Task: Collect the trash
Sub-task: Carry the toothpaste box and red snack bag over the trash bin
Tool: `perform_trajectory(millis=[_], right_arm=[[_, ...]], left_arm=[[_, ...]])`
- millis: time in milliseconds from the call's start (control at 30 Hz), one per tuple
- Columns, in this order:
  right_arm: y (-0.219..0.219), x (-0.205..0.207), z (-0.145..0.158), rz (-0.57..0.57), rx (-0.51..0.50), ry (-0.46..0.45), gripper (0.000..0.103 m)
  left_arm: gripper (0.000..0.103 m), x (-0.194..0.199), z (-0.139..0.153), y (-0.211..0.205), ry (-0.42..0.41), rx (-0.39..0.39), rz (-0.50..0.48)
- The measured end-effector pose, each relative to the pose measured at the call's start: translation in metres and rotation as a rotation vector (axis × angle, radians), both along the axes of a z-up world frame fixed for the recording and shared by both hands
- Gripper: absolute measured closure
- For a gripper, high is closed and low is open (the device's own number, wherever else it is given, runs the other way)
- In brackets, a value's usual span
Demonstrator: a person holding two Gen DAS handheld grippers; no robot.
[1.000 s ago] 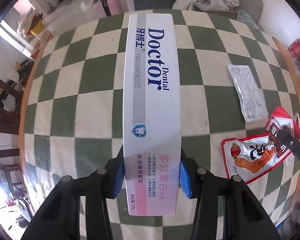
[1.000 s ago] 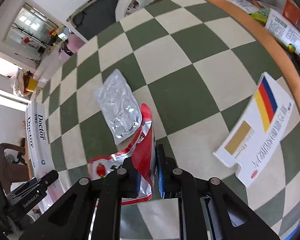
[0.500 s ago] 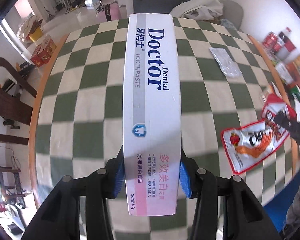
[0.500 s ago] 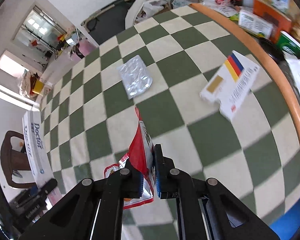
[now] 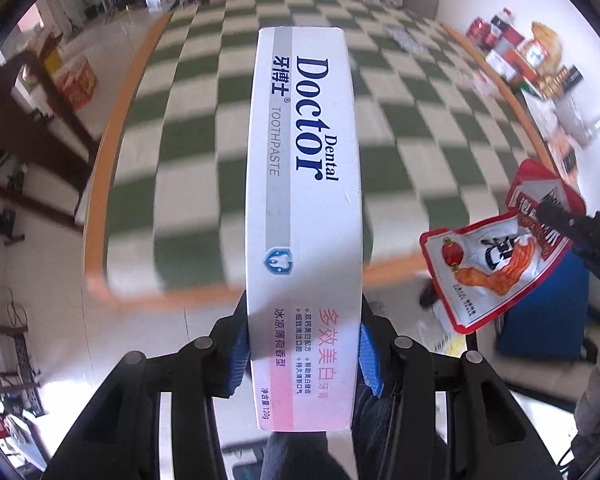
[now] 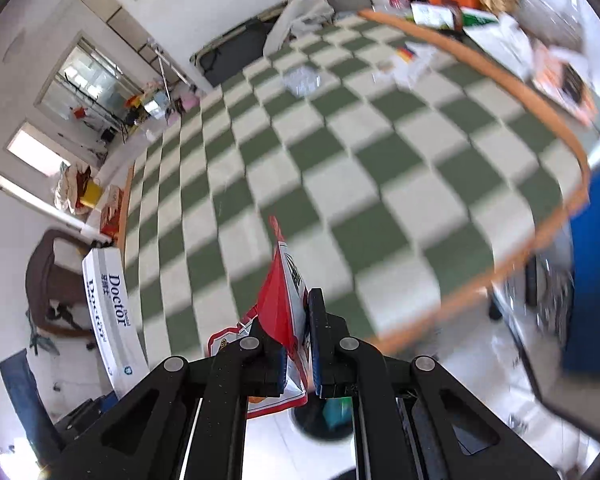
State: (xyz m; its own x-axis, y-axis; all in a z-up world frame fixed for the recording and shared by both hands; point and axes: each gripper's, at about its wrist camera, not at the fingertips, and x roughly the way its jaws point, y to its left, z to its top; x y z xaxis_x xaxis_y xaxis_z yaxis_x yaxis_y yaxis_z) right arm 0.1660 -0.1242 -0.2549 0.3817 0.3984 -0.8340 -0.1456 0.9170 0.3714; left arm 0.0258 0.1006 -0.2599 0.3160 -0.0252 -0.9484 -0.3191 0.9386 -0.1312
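Toothpaste box [image 5: 304,184], stiff, light cardboard, sat clamped across its lower end in the left gripper [image 5: 302,350] beyond the tabletop's [image 5: 204,184] near edge, while the right gripper [image 6: 298,350] pinched the limp, slippery snack wrapper [image 6: 284,300] by its edge

I see the checkered bench [image 5: 188,184] smeared by motion blur in both views; the silver wrapper [image 6: 302,80] far across it is a blur, and so is the flat box [image 6: 414,58] beside it; the right tool [image 5: 556,216] runs off the left view's edge; the snack packet [image 6: 288,312] hides partly between its pads.
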Motion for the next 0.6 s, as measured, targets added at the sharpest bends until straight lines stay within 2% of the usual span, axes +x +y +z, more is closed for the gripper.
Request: perform_trajectory(millis=[100, 267, 400, 567, 600], right_arm=[[-0.008, -0.054, -0.020, 0.002, -0.015, 0.063, 0.094], [-0.014, -0.109, -0.074, 0.038, -0.076, 0.174, 0.094], [-0.011, -0.134, -0.140, 0.078, -0.139, 0.258, 0.094], [0.002, -0.140, -0.242, 0.114, -0.194, 0.326, 0.094], [0.005, -0.138, -0.265, 0.117, -0.199, 0.337, 0.094]], left_arm=[[0.061, -0.048, -0.021, 0.001, 0.061, -0.046, 0.005], [0.061, -0.090, -0.079, -0.001, 0.190, -0.102, 0.028], [0.061, -0.094, -0.151, 0.000, 0.278, -0.178, 0.061], [0.060, -0.080, -0.265, 0.009, 0.370, -0.319, 0.130], [0.060, -0.077, -0.295, 0.012, 0.396, -0.340, 0.141]])
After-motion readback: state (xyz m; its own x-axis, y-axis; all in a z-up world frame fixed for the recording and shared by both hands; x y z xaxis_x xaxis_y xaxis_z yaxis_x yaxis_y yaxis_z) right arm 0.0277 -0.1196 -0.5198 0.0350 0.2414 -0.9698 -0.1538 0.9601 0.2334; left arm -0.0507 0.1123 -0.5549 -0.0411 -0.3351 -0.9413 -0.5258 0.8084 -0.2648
